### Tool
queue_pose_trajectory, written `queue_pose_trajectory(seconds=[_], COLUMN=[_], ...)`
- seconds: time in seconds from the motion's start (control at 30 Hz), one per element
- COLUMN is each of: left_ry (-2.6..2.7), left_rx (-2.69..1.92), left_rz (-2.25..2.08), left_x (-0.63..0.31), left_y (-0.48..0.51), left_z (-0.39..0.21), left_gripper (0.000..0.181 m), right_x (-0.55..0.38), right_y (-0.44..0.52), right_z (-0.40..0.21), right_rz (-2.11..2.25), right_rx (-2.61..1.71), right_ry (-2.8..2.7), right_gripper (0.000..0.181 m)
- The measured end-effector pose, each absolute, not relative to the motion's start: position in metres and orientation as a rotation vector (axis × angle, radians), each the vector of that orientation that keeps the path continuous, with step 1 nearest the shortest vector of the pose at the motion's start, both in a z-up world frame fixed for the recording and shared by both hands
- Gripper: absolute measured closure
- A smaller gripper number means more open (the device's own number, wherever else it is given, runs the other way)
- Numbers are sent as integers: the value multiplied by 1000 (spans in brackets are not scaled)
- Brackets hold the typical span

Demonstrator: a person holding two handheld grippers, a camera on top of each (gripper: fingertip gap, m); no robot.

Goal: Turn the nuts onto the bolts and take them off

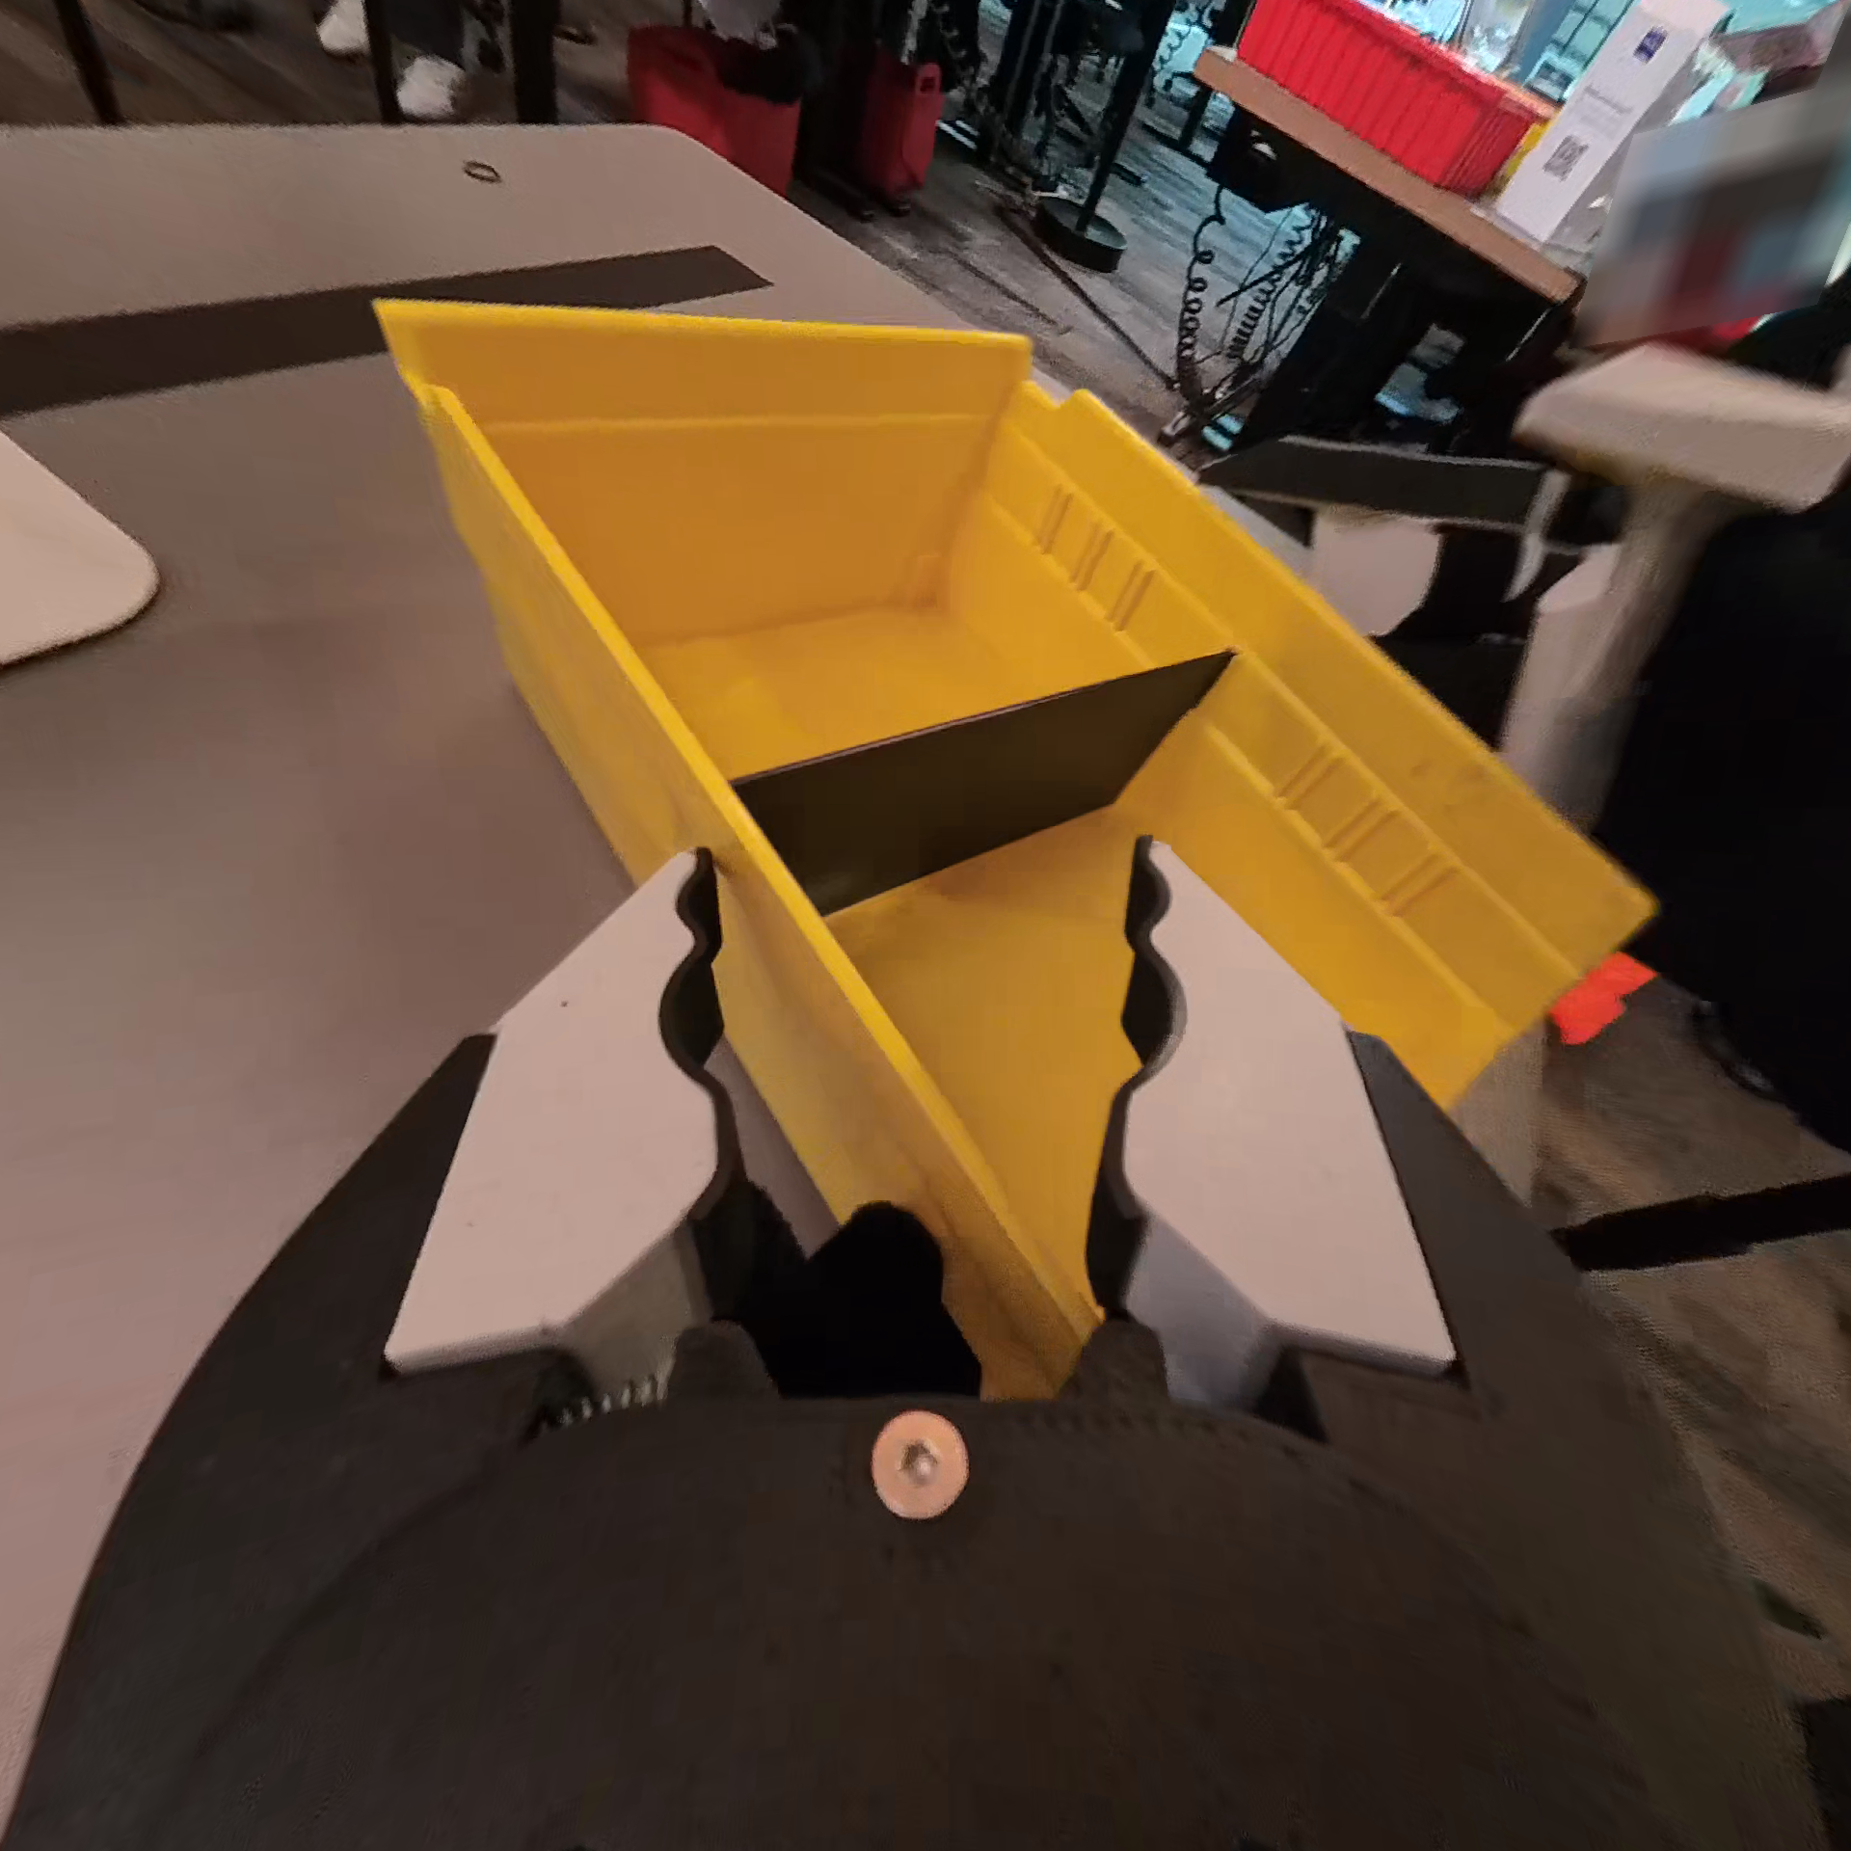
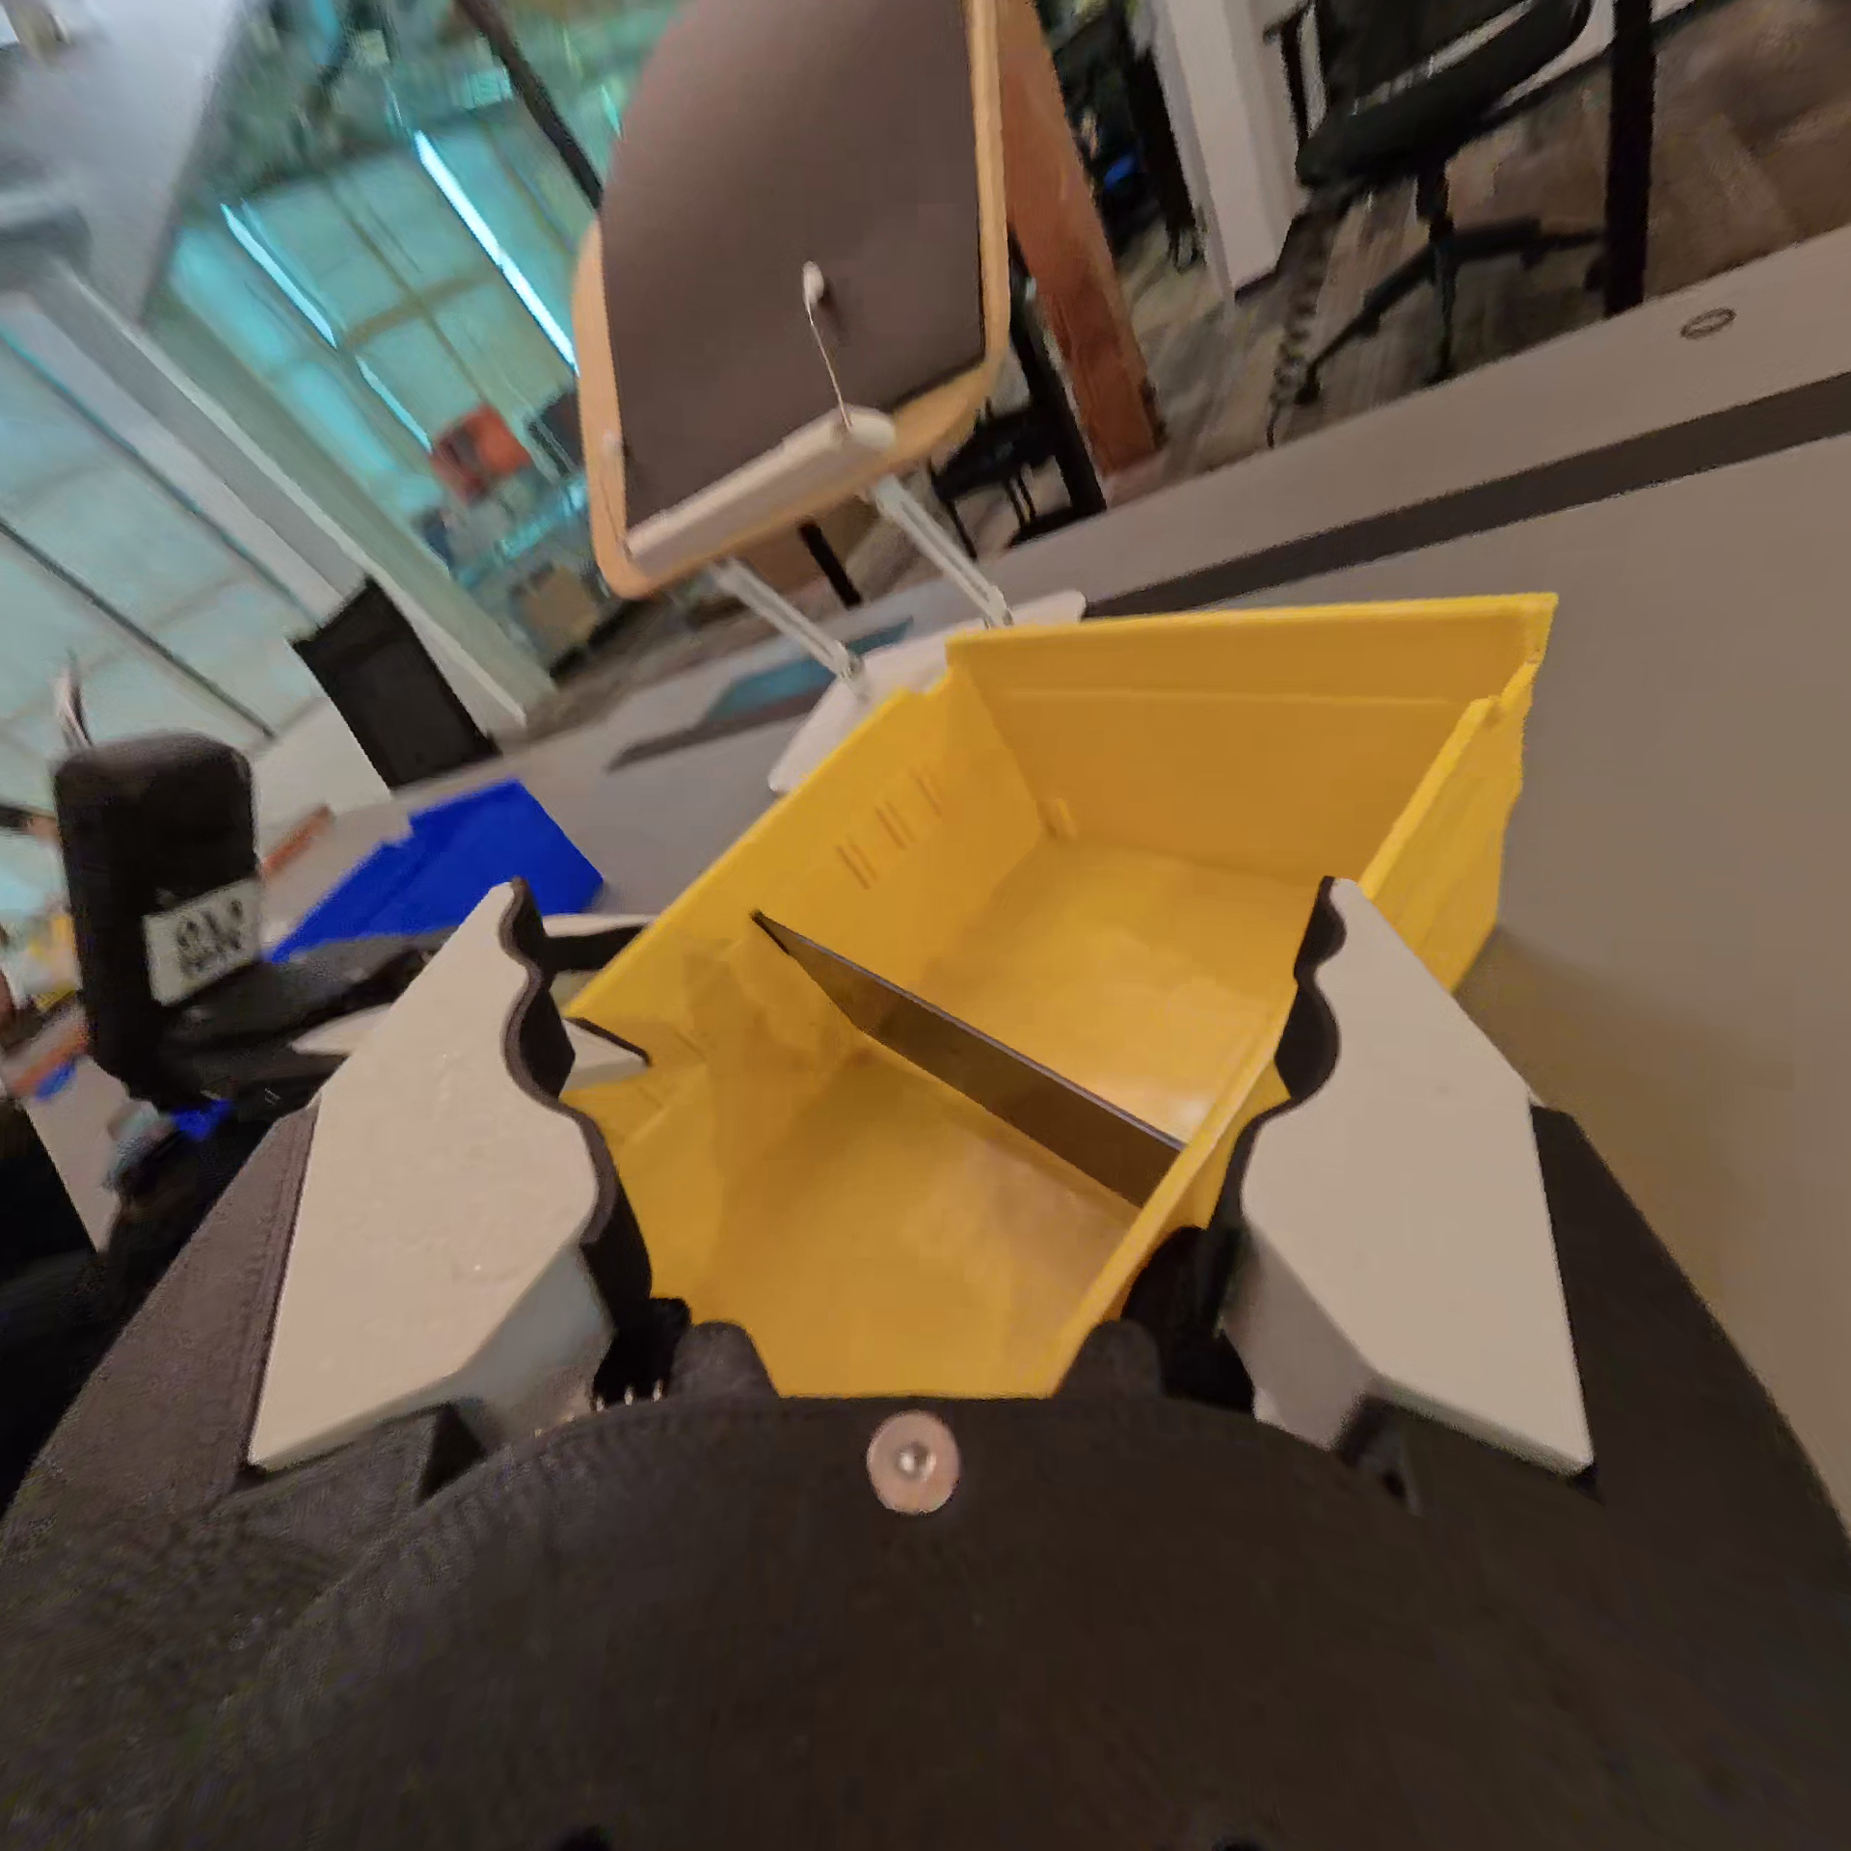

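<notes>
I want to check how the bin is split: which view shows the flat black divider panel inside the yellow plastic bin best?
The left wrist view: the black divider panel faces the camera broadside, spanning the yellow plastic bin wall to wall. The right wrist view shows it obliquely, as a thin slanted strip.

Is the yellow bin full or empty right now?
Empty, as far as shown: the yellow bin has bare floor both sides of its black divider; no nuts or bolts.
</notes>
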State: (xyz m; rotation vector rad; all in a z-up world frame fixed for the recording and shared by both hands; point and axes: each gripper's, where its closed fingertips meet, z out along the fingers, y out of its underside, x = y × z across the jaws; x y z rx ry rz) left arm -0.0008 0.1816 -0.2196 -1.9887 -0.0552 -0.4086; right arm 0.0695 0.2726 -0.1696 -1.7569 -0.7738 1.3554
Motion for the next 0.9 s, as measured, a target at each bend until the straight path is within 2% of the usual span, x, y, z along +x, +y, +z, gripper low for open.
queue_pose_trajectory(seconds=[0.23,0.47,0.53,0.57,0.6,0.63,0.8,0.9], left_ry=[-194,-280,-252,-231,-224,-222,-107,-75], left_rx=[-1906,-1799,-1836,-1853,-1857,-1838,-1793,-1799], left_rz=[-598,-715,-727,-753,-768,-763,-603,-403], left_x=[29,47,50,52,51,46,14,-36], left_y=[205,234,232,229,224,217,165,120], left_z=[-216,-208,-211,-212,-212,-207,-159,-128], left_gripper=[86,72,76,77,81,84,90,98], right_x=[70,71,73,74,77,82,92,86], right_y=[315,368,375,380,389,397,401,380], right_z=[-195,-199,-197,-194,-193,-194,-174,-153], right_rz=[1155,1123,1171,1181,1144,1069,809,733], right_rx=[-1835,-1784,-1802,-1817,-1845,-1865,-1784,-1701], right_ry=[-1092,-1150,-1118,-1088,-1040,-1022,-1042,-1099], right_gripper=[59,78,85,81,56,52,53,56])
